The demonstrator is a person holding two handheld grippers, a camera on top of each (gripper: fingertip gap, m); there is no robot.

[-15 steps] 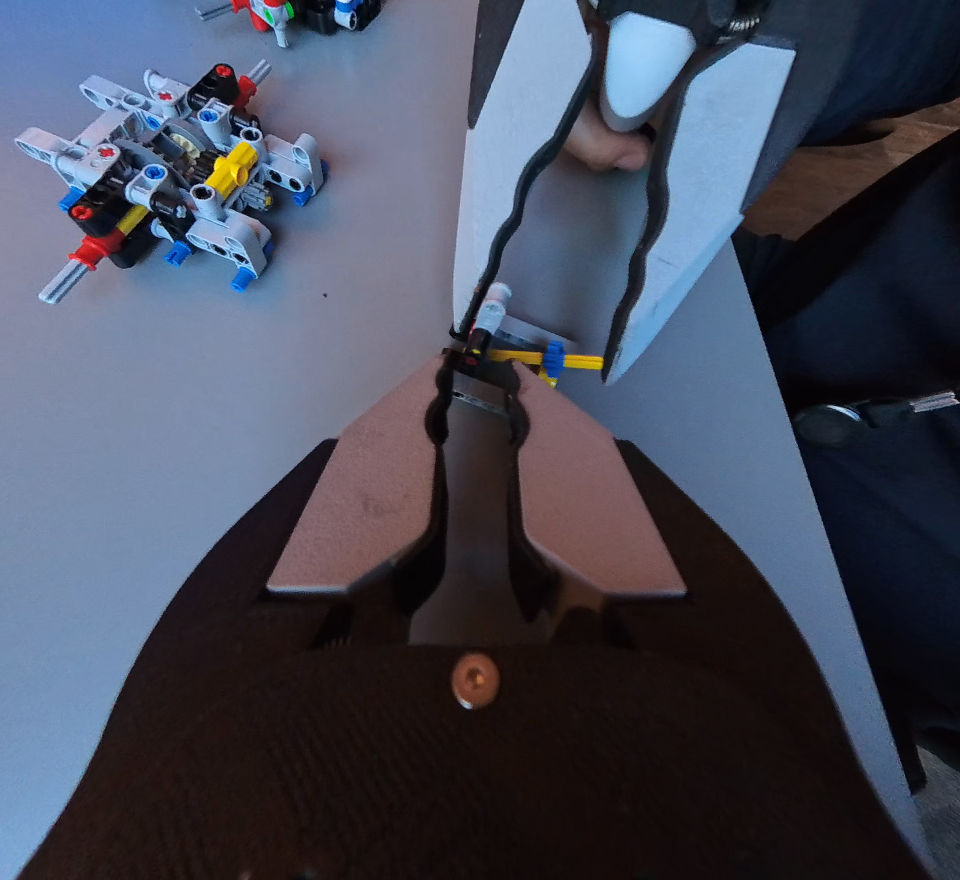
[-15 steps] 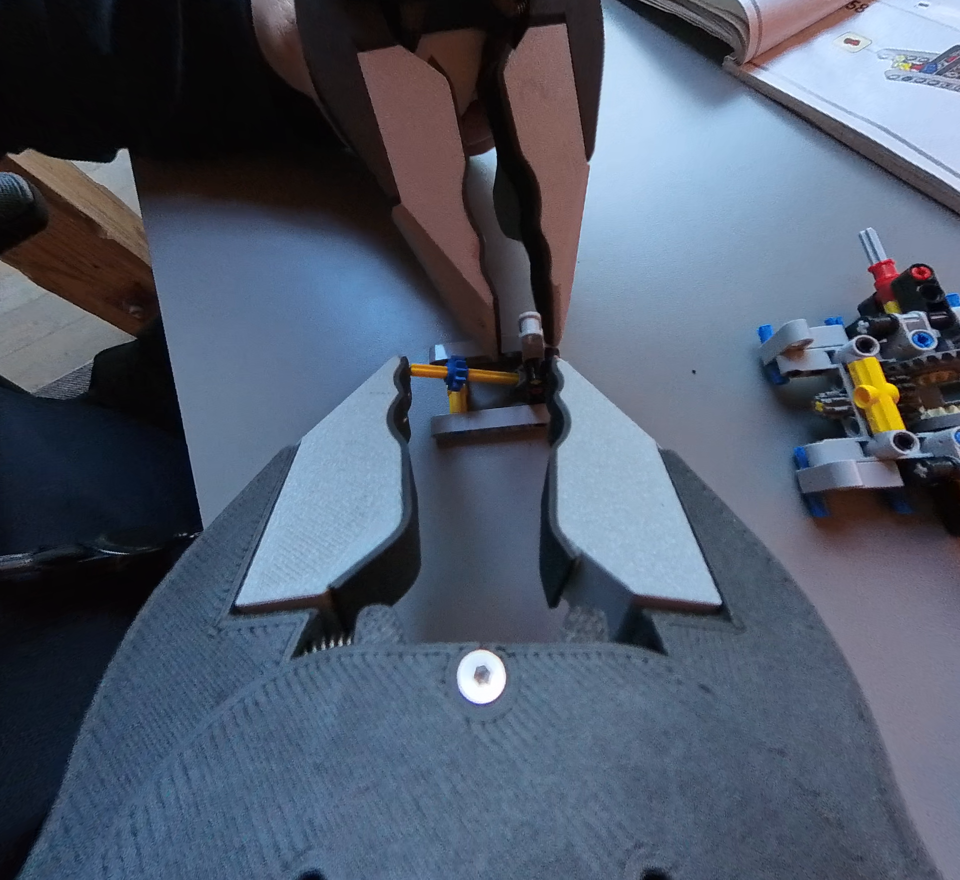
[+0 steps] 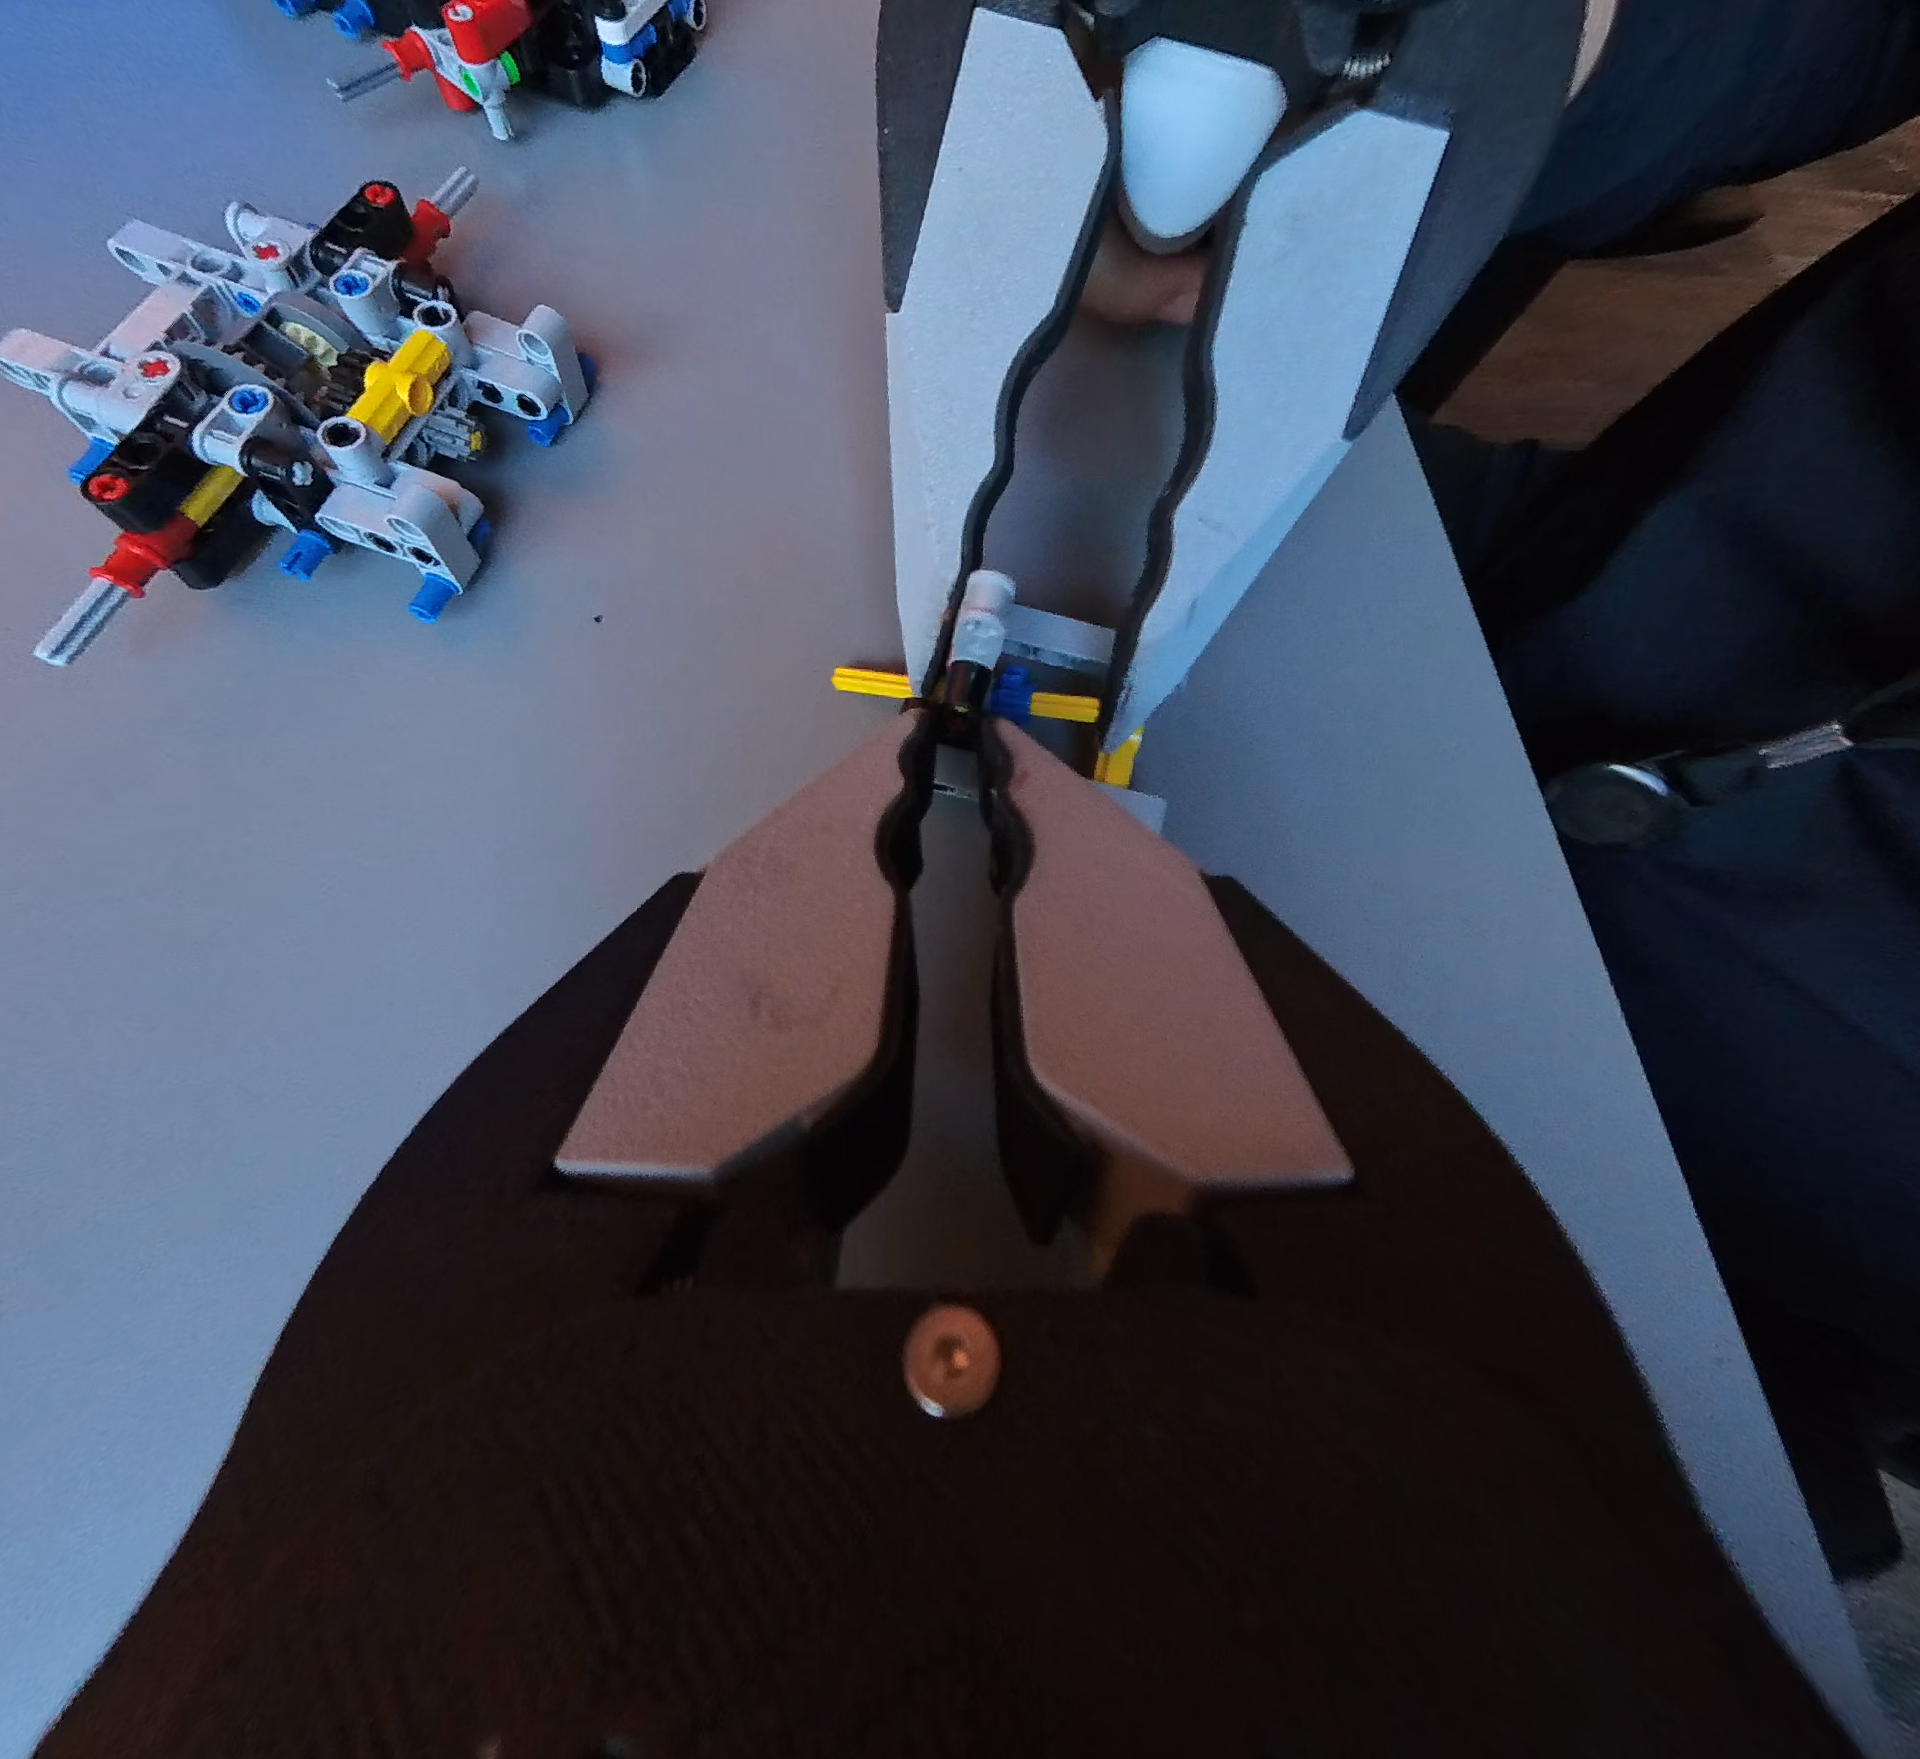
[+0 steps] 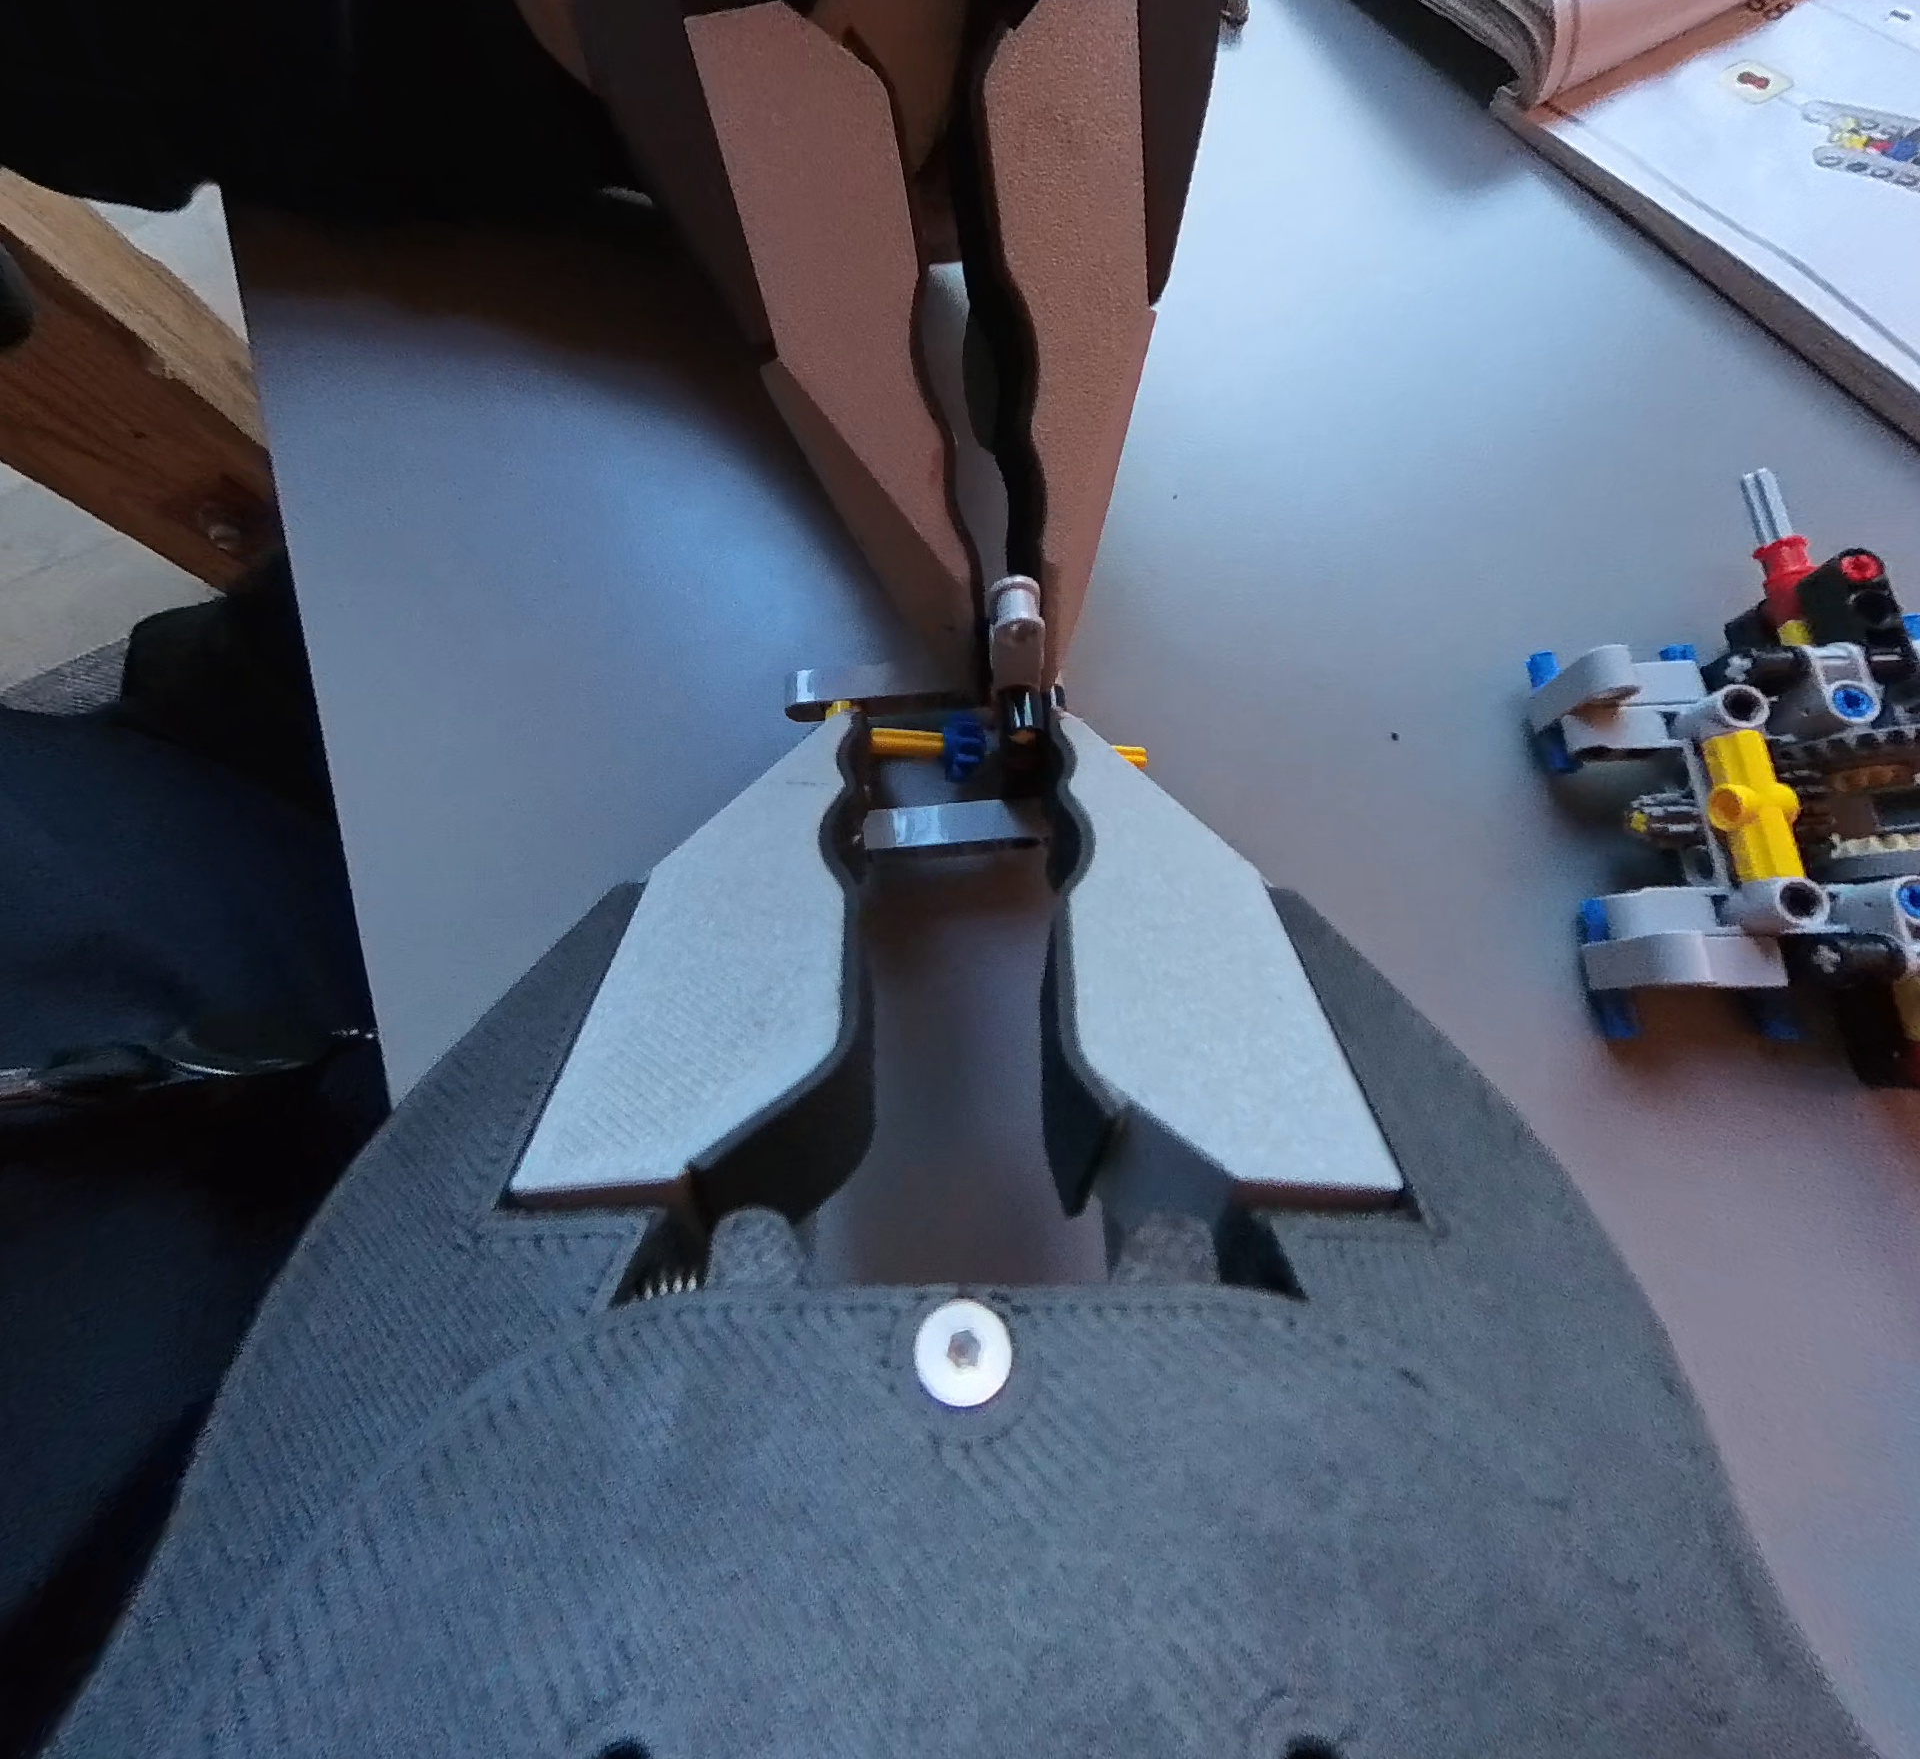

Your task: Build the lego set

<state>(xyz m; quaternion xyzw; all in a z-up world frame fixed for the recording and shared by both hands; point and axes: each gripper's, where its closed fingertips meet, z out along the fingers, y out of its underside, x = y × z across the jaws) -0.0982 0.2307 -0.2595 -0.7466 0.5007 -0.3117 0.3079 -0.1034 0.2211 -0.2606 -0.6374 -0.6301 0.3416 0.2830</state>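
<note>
Frame [image 4: 951, 824] of grey beams sits near the table's [image 4: 520, 514] edge, its yellow axle [image 4: 904, 743] lying left to right with a blue gear [image 4: 964, 741] on it; a black-and-grey connector [image 4: 1016, 670] stands upright on the axle; the left gripper [image 3: 951, 733] is pinched on that connector; the right gripper [image 4: 951, 753] clamps the frame's two ends; brick assemblies [image 3: 301, 410] lie well apart.

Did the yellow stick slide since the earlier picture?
Yes. In the left wrist view the yellow axle now pokes out past the grey finger of the right gripper, on the side of the loose models; before, it ended there.
</note>
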